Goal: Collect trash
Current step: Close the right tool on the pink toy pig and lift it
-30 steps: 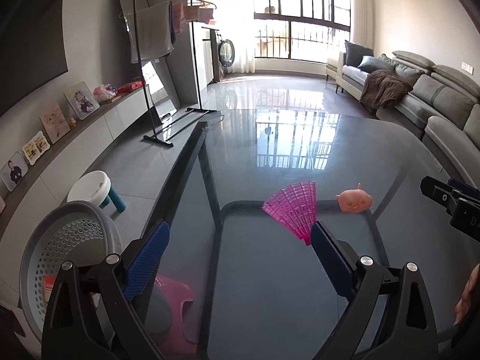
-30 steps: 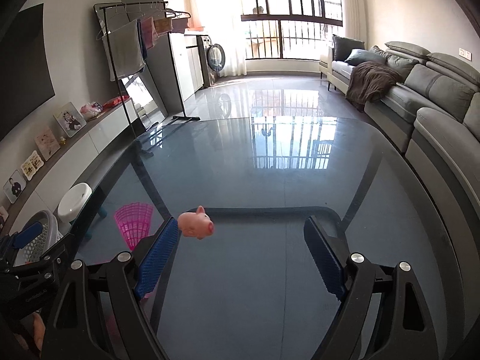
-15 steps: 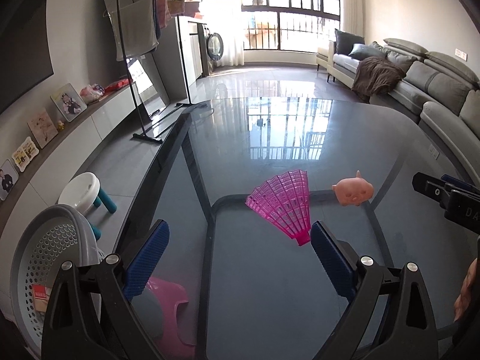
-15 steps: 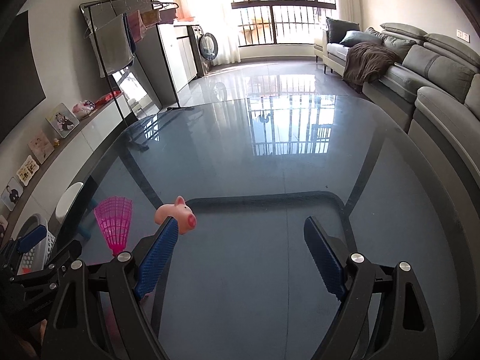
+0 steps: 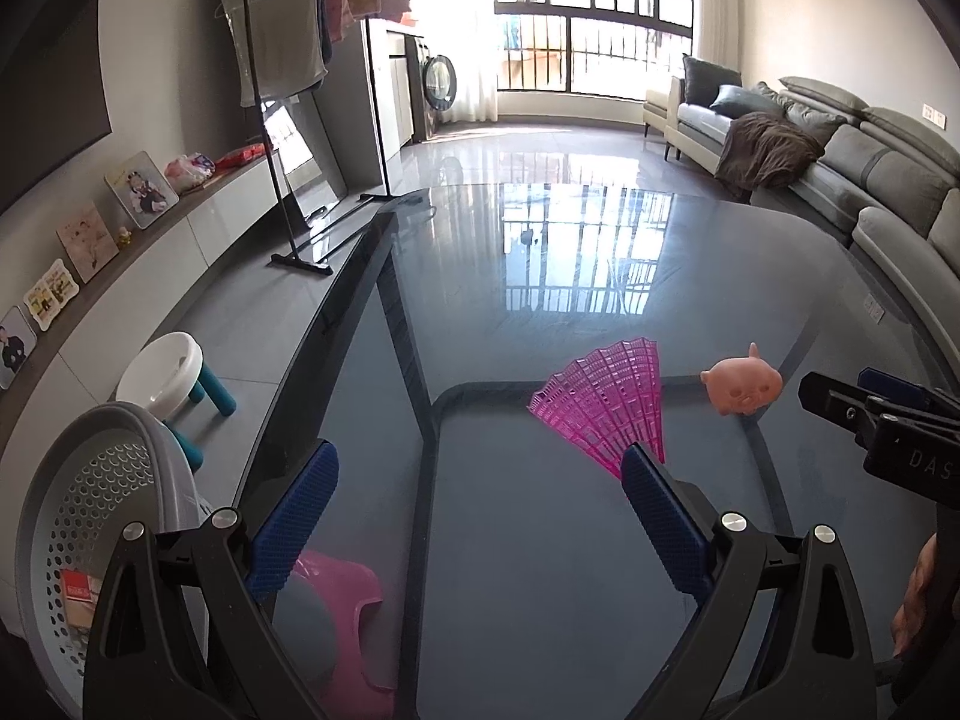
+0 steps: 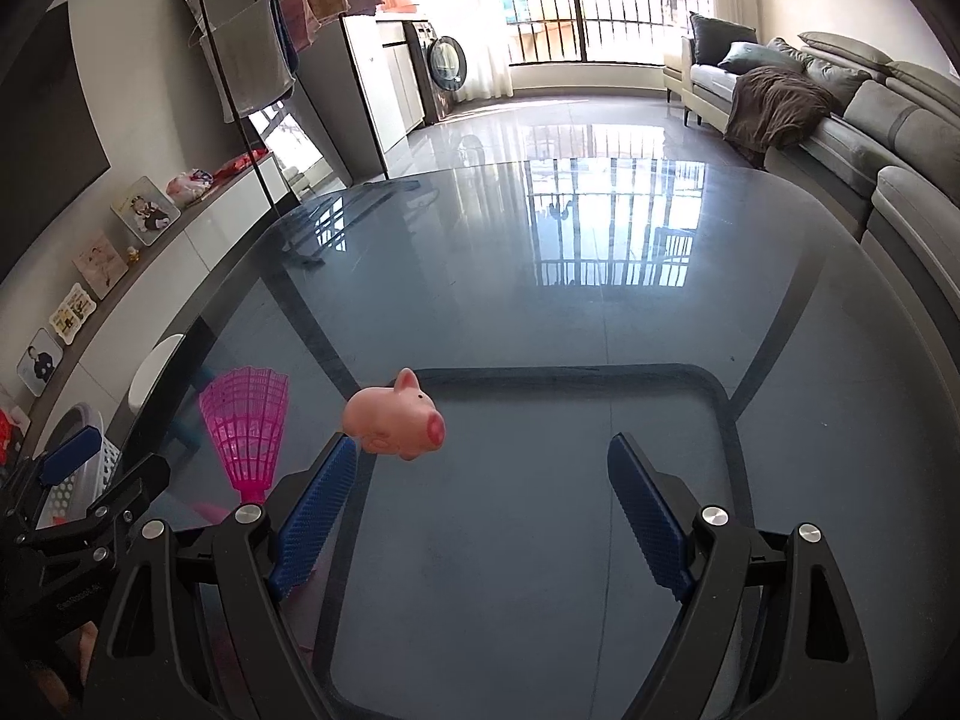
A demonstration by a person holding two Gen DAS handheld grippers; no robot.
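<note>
Shuttlecock (image 5: 606, 405) and toy pig (image 6: 396, 417) on glass table (image 6: 570, 300), both jaws wide open, empty, perforated basket (image 5: 90, 516) holding a carton

Pink pig (image 6: 393, 417), magenta latticed shuttlecock (image 5: 606, 405), blue-padded claw (image 6: 483, 501).

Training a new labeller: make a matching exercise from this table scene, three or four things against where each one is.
Things:
1. shuttlecock
2. pig
3. basket
4. stool

Places:
A. on the floor beside the table, past the basket
B. on the glass, right of the shuttlecock
C. on the floor at the table's near left corner
D. on the glass, by the left gripper's right finger

Pairs: 1-D, 2-B, 3-C, 4-A
</note>
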